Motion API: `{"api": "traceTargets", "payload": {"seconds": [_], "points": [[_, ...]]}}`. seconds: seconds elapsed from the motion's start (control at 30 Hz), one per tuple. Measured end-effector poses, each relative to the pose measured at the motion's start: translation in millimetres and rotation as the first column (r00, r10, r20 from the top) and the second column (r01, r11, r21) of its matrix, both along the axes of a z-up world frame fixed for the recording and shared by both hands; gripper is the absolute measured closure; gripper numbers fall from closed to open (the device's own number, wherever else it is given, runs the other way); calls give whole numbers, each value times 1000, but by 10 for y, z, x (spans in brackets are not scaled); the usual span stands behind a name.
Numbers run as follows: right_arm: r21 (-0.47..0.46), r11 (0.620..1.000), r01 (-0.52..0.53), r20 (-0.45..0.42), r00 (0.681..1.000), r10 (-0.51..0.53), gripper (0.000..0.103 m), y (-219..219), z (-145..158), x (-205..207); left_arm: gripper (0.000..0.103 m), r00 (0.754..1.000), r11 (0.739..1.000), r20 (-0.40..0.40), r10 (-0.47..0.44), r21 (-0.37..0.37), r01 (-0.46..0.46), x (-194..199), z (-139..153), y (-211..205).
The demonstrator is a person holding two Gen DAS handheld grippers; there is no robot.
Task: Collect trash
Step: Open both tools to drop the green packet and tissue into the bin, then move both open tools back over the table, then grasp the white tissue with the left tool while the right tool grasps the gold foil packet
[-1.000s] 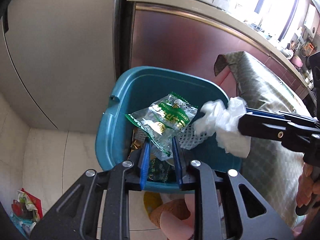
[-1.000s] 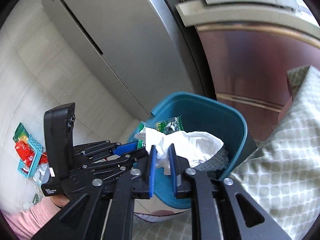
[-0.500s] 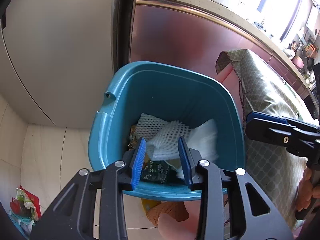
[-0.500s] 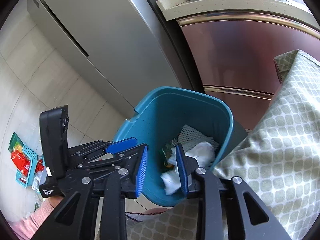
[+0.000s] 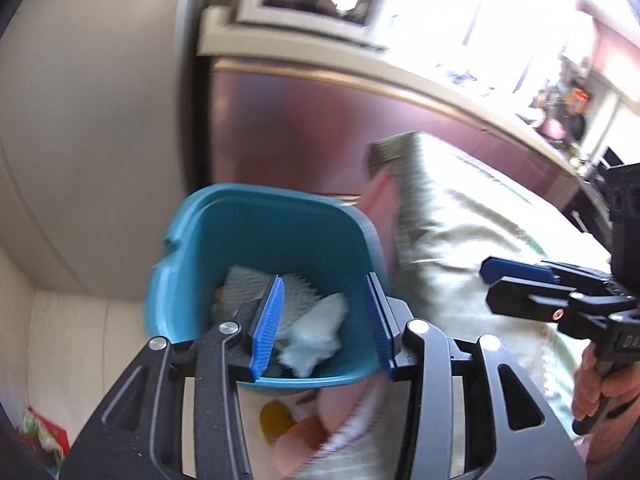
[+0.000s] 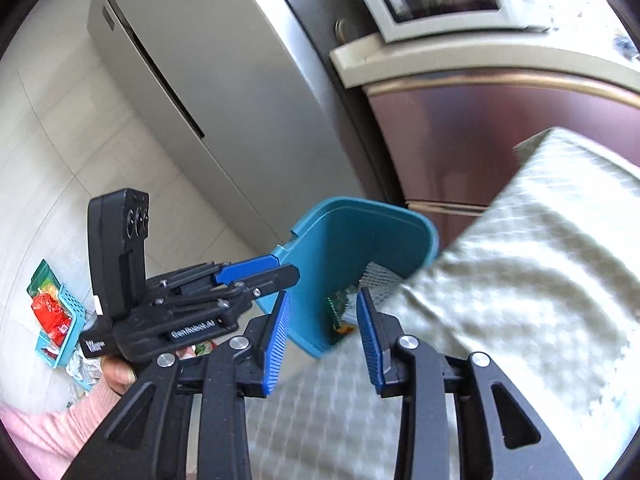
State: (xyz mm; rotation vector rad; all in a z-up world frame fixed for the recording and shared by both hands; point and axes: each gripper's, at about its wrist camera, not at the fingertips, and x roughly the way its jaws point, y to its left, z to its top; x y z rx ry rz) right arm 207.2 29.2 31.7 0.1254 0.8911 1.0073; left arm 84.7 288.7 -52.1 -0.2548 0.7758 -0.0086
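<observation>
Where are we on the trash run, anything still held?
Done: white tissue and foam net lie in the blue bin. In hand: nothing; left gripper and right gripper are opening, empty. Left: wrappers on the floor.

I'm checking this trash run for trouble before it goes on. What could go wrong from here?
1. The blue bin stands tight against the cloth-covered table; a gripper swinging past may knock it.
2. The white tissue lies on top of the mesh foam, so later trash might spill out.
3. Both the left gripper and the right gripper are opening with nothing between them, close together; they might collide.
</observation>
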Motion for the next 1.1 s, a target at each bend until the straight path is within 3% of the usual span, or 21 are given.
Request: {"api": "traceTargets", "payload": {"seconds": [0.23, 0.43, 0.6, 0.8, 1.0, 1.1], "points": [[19, 988, 155, 67, 985, -156, 69, -964, 130, -285, 56, 977, 981, 89, -195, 32, 193, -5, 317, -806], [14, 930, 366, 92, 926, -366, 68, -1946, 149, -526, 55, 923, 929, 106, -369, 38, 367, 81, 406, -1669], [15, 833, 553, 80, 830, -552, 67, -2835, 82, -763, 55, 860, 865, 96, -501, 46, 499, 162, 447, -2472], [4, 676, 737, 61, 675, -736, 66, -3765, -48, -1021, 55, 782, 786, 84, -618, 69, 614, 263, 486, -3377], [0, 526, 850, 37, 526, -850, 56, -4429, -222, -1272, 53, 730, 732, 58, -681, 90, 676, 473, 458, -4064], [-10, 500, 866, -4, 500, -866, 54, -4611, -343, -1265, 51, 718, 717, 37, -695, 113, 688, 597, 404, -4344]]}}
